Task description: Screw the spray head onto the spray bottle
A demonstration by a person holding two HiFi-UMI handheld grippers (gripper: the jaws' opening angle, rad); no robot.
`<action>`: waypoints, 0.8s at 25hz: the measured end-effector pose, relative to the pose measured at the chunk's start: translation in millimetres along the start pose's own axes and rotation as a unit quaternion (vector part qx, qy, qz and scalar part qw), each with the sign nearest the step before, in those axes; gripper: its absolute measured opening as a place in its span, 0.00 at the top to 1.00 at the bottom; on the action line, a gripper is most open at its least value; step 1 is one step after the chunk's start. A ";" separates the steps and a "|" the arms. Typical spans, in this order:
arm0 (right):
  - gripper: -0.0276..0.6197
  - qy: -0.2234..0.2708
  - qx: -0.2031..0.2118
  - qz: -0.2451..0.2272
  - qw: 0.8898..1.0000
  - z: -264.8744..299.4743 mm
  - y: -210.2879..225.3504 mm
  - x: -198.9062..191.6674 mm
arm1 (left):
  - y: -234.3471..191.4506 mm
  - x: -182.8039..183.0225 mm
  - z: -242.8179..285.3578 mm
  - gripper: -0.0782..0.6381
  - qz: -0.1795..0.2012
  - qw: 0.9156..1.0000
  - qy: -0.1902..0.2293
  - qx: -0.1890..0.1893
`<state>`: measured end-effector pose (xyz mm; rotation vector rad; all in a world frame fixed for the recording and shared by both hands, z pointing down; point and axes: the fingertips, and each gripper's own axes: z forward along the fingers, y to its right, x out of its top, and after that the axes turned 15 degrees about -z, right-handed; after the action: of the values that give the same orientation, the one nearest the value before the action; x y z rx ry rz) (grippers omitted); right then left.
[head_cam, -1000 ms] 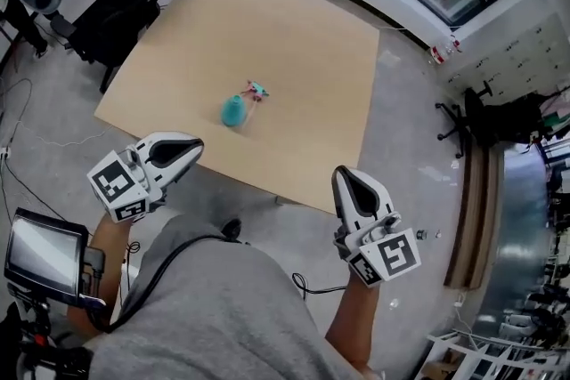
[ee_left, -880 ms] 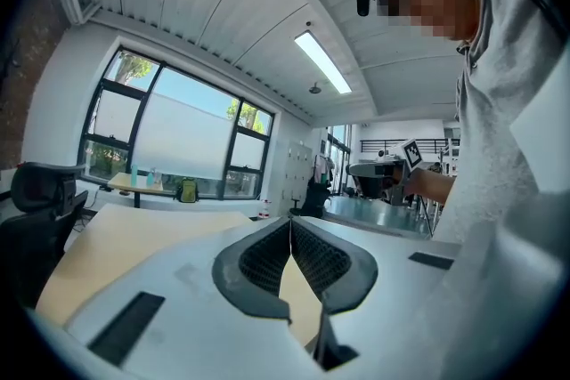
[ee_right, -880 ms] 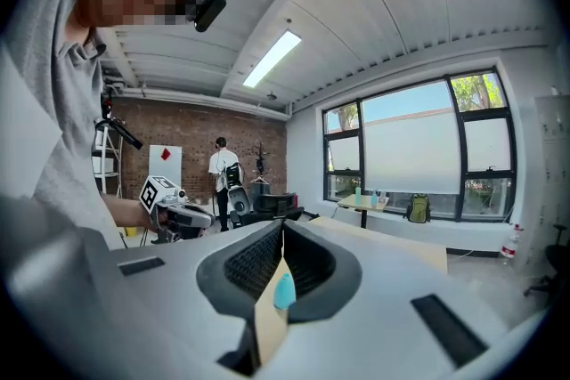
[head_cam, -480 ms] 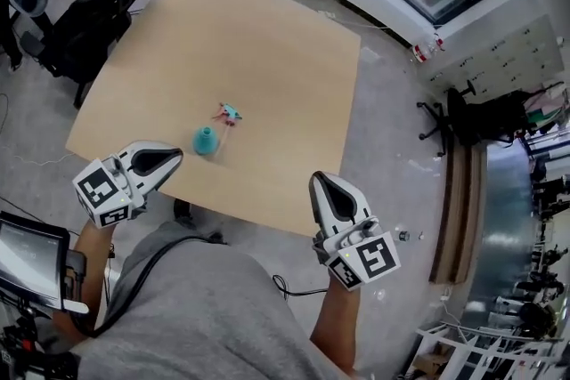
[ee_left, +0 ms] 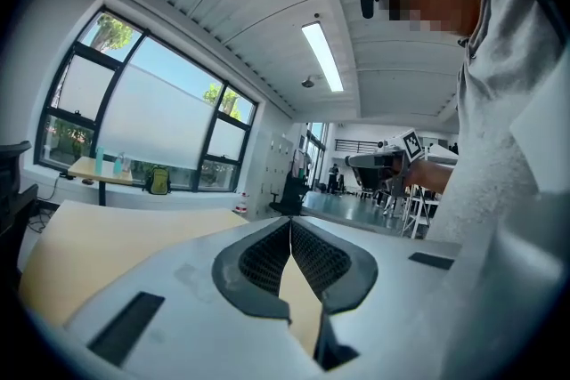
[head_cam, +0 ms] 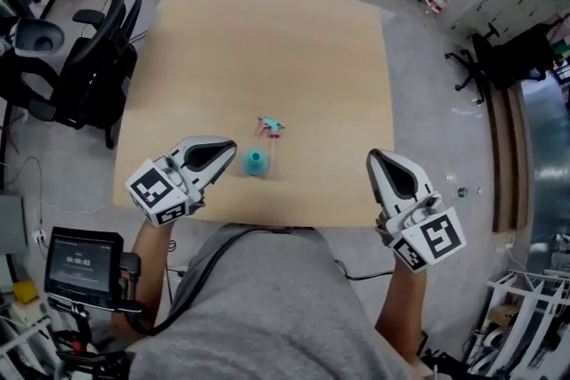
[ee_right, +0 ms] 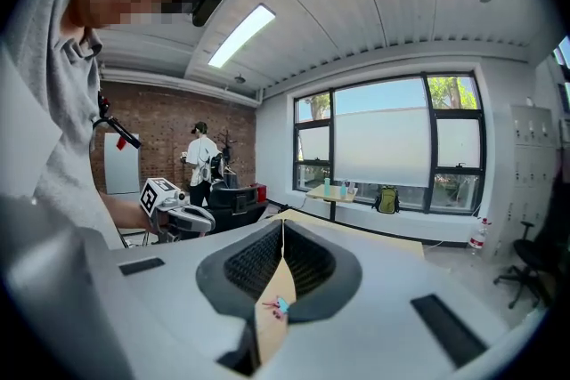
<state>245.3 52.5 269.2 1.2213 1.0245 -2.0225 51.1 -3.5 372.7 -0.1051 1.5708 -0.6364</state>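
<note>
Across the middle of the head view spreads a pale wooden table [head_cam: 267, 40] on a grey floor, its near edge at the person's body. Below it, at the bottom centre of the frame, the person's grey shirt [head_cam: 267, 307] fills the lower part of the picture. At the upper left, off the table's left edge, stand dark office chairs [head_cam: 85, 71].

The left gripper [head_cam: 230, 144] sits at the lower left of the table, its tip over the tabletop near the near edge. In its own view the left gripper [ee_left: 290, 222] has its jaws pressed together with nothing between them, only bare tabletop showing in the gap behind the pads. The right gripper [head_cam: 374, 157] is at the lower right, its tip at the table's right corner, well apart from the left one. Seen in its own view, the right gripper [ee_right: 282, 227] also has its jaws together and empty.

A small screen [head_cam: 85, 267] on a stand is at the lower left corner.

The teal spray bottle [head_cam: 256, 162] stands on the table just right of the left gripper's tip, apart from it. The spray head [head_cam: 270, 126], teal and pink, lies on the table near the bottle, above it in the frame and not on it; it also shows small through the right gripper's gap [ee_right: 278, 305].
</note>
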 end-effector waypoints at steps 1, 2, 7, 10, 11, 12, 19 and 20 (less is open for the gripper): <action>0.95 -0.005 -0.003 0.009 1.000 10.5 -3.5 -0.5 | -11.4 0.8 -1.7 0.88 0.000 1.000 -0.012 -0.006; 0.95 -0.012 -0.005 0.017 1.000 23.2 -9.6 -3.7 | -23.9 -0.7 -5.3 0.88 -0.001 1.000 -0.024 -0.012; 0.95 -0.039 0.028 0.037 0.998 64.9 -21.1 -41.4 | -62.7 -40.1 -7.4 0.88 -0.019 0.998 -0.056 0.007; 0.95 -0.040 0.039 0.042 0.998 72.9 -19.7 -42.4 | -77.4 -51.5 1.7 0.88 -0.024 0.997 -0.072 0.010; 0.95 -0.041 0.043 0.039 0.997 77.5 -16.0 -41.0 | -80.9 -51.9 6.4 0.88 -0.027 0.997 -0.071 0.009; 0.95 -0.043 0.051 0.035 0.997 82.9 -12.5 -40.6 | -81.8 -53.6 9.2 0.88 -0.034 0.997 -0.066 0.010; 0.95 -0.060 0.091 0.042 0.993 98.5 2.7 -44.6 | -92.8 -91.4 12.0 0.88 -0.051 0.995 -0.084 0.007; 0.95 -0.063 0.089 0.044 0.993 100.7 6.9 -48.4 | -101.1 -97.6 15.0 0.86 -0.049 0.995 -0.091 0.006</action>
<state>223.7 -31.3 340.1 1.1872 0.7311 -2.1282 46.2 -50.5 505.9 -0.2270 1.3921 -0.6930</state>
